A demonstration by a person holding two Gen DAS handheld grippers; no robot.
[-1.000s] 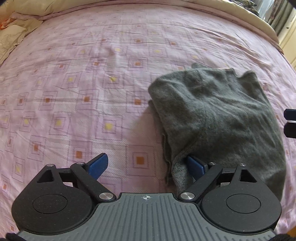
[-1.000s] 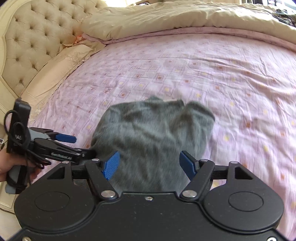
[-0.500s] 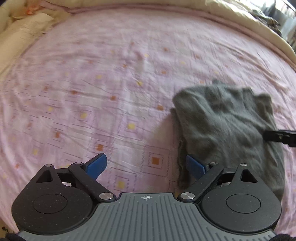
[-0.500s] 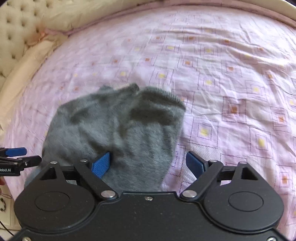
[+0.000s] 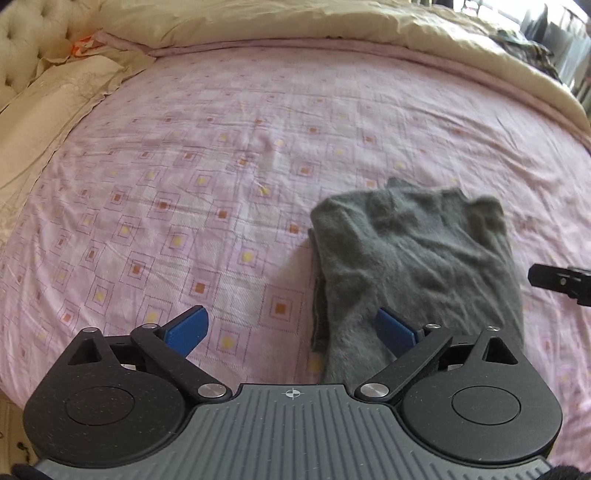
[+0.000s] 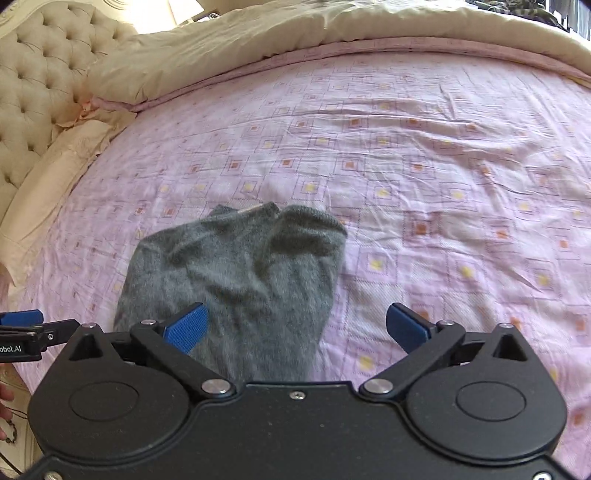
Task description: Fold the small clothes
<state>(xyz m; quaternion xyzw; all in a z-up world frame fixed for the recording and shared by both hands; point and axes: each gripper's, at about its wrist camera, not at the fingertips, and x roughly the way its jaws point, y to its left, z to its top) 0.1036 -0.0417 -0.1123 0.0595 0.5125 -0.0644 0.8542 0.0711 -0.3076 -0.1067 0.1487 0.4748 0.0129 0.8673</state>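
A small grey fuzzy garment (image 5: pixel 413 258) lies folded on the pink patterned bedsheet (image 5: pixel 184 177). My left gripper (image 5: pixel 290 330) is open above the sheet, and its right blue pad (image 5: pixel 393 326) hangs over the garment's near left edge. In the right wrist view the same garment (image 6: pixel 236 280) sits left of centre. My right gripper (image 6: pixel 297 326) is open, its left pad (image 6: pixel 186 326) above the cloth and its right pad over bare sheet. Neither gripper holds anything. The other gripper's tip shows at each view's side edge.
A beige quilt (image 5: pixel 295 22) is bunched along the far side of the bed. A tufted cream headboard (image 6: pixel 33 81) and pale pillows (image 6: pixel 48 177) are at the left. Bare sheet stretches left of the garment and to its right.
Both grippers have pulled back and up from the garment, so more of the bed and quilt shows. The garment lies still in its folded shape. Both stay open.
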